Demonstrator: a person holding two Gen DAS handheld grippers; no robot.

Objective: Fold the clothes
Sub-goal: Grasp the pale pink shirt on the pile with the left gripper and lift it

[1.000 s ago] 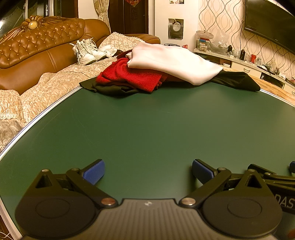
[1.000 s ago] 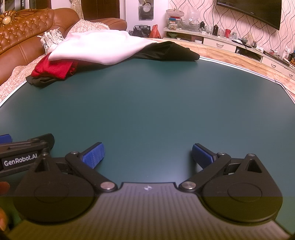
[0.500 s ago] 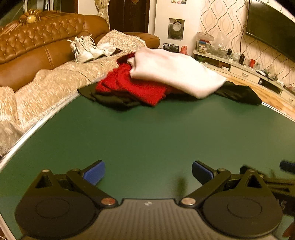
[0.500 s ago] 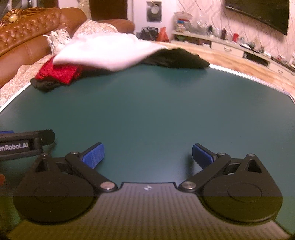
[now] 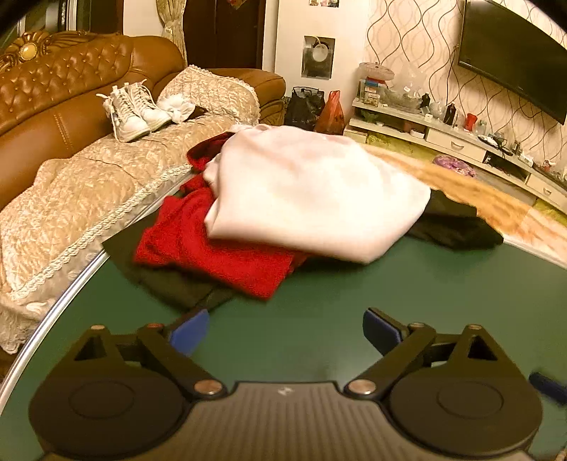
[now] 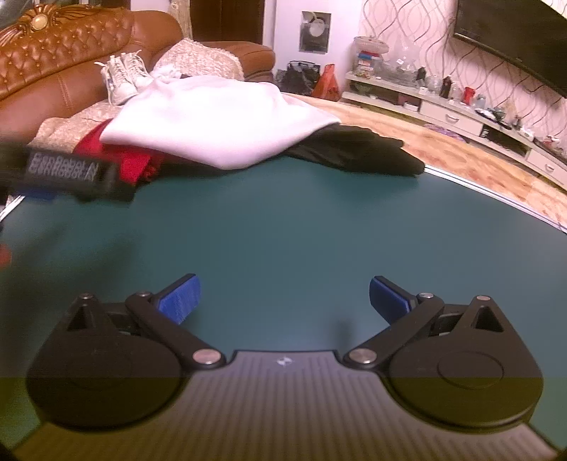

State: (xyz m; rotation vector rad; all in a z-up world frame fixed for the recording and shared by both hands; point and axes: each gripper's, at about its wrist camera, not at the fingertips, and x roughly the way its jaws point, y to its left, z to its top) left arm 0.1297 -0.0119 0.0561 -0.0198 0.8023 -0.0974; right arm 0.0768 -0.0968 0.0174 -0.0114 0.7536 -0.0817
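A living room in warm yellow light. At 10 o'clock, a brown buttoned leather sofa (image 5: pixel 67 88) with a cream lace cover (image 5: pixel 88 184); a pair of white shoes (image 5: pixel 133 106) sits on it. At 2 o'clock, a dark flat television (image 5: pixel 514 60) hangs on wavy-patterned wallpaper (image 5: pixel 418 46) above a long, cluttered white cabinet (image 5: pixel 446 136). The floor (image 6: pixel 478 166) is pale wood. A dark doorway (image 5: pixel 223 32) lies at 12 o'clock. A green bench (image 5: pixel 425 283) fills the foreground.

Blurred white lettering on left tongs (image 6: pixel 67 170), unreadable.
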